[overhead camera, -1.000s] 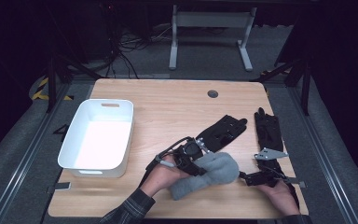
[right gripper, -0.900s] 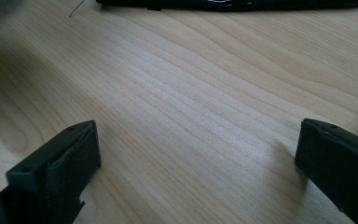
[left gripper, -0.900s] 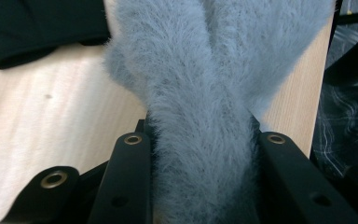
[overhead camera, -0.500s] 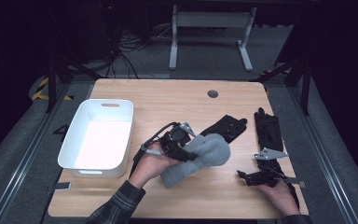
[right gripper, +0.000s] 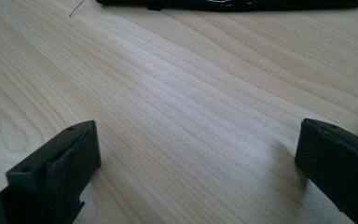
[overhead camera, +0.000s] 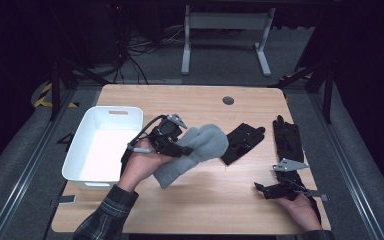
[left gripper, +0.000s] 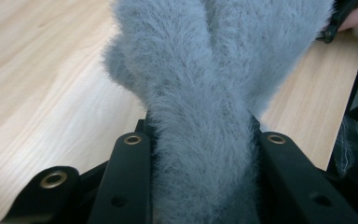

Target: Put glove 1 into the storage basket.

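Observation:
A fuzzy grey mitten (overhead camera: 205, 145) hangs above the middle of the wooden table (overhead camera: 200, 205), just right of the white bin. My left gripper (overhead camera: 182, 147) is shut on it, and in the left gripper view the grey mitten (left gripper: 205, 93) is pinched between both black jaws of the left gripper (left gripper: 200, 156). My right gripper (overhead camera: 261, 189) rests low at the front right with its jaws wide apart. In the right gripper view, the right gripper (right gripper: 198, 158) has only bare wood between its fingers.
A white rectangular bin (overhead camera: 82, 165) stands at the left side of the table. Two black gloves lie flat right of centre, one (overhead camera: 242, 142) angled and one (overhead camera: 286, 136) near the right edge. A black glove's edge (right gripper: 233, 3) lies ahead of the right jaws.
My left gripper has carried the grey mitten leftward, toward the white bin, and lifted it off the table. The right gripper has stayed in place.

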A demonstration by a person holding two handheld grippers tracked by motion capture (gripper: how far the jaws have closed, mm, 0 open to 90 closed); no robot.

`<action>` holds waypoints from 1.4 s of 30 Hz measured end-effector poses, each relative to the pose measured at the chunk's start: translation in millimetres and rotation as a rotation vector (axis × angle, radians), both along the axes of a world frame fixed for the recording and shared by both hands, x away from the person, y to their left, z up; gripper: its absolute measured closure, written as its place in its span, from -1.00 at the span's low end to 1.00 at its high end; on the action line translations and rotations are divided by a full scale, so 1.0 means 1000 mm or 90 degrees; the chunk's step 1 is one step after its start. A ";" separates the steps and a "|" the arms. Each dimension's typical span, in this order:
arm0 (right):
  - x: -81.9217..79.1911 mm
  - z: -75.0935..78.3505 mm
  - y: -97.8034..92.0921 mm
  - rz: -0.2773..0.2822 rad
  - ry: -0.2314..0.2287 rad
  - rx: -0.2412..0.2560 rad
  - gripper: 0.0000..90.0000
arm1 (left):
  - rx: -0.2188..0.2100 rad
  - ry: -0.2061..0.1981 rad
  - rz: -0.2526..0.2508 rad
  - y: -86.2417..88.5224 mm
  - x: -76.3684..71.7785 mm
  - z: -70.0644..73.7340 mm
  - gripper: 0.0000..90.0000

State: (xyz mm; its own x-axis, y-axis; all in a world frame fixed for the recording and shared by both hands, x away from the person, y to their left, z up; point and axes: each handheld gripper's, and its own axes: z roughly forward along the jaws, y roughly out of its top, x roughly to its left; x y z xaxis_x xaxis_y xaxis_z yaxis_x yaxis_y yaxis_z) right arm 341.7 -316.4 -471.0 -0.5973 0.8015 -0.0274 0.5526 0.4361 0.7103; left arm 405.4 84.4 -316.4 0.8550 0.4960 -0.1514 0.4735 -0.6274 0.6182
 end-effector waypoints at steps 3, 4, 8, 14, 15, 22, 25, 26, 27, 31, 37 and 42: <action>0.000 0.000 0.000 0.000 0.000 0.000 -0.99 | -0.005 -0.002 0.018 0.013 0.002 0.009 0.53; 0.000 0.000 0.000 0.000 0.000 0.000 -0.99 | -0.005 -0.004 0.024 0.018 0.002 0.011 0.52; 0.000 0.000 0.000 0.000 0.000 0.000 -0.99 | -0.008 -0.016 0.048 0.036 0.003 0.023 0.52; 0.000 0.000 0.000 0.000 0.000 0.000 -0.99 | -0.010 -0.026 0.088 0.066 0.006 0.034 0.52; 0.000 0.000 0.000 0.000 0.000 0.000 -0.99 | -0.011 -0.025 0.095 0.071 0.007 0.035 0.52; 0.000 0.000 0.000 0.000 0.000 0.000 -0.99 | -0.021 -0.024 0.153 0.109 0.008 0.034 0.53; 0.000 0.000 0.000 0.000 0.000 0.000 -0.99 | -0.029 -0.017 0.178 0.126 0.008 0.032 0.52; 0.000 0.000 0.000 0.000 0.000 -0.001 -0.99 | -0.030 -0.017 0.186 0.131 0.009 0.032 0.52; 0.000 0.000 0.000 0.000 0.000 0.000 -0.99 | -0.030 -0.016 0.196 0.136 0.009 0.031 0.53; 0.000 0.000 0.000 0.000 0.000 0.000 -0.99 | -0.035 -0.007 0.226 0.155 0.012 0.026 0.52; 0.000 0.000 0.000 0.000 0.000 0.000 -0.99 | -0.029 0.012 0.278 0.177 0.019 0.011 0.53; 0.000 0.000 0.000 0.000 0.000 0.000 -0.99 | -0.031 0.046 0.305 0.194 0.027 -0.009 0.53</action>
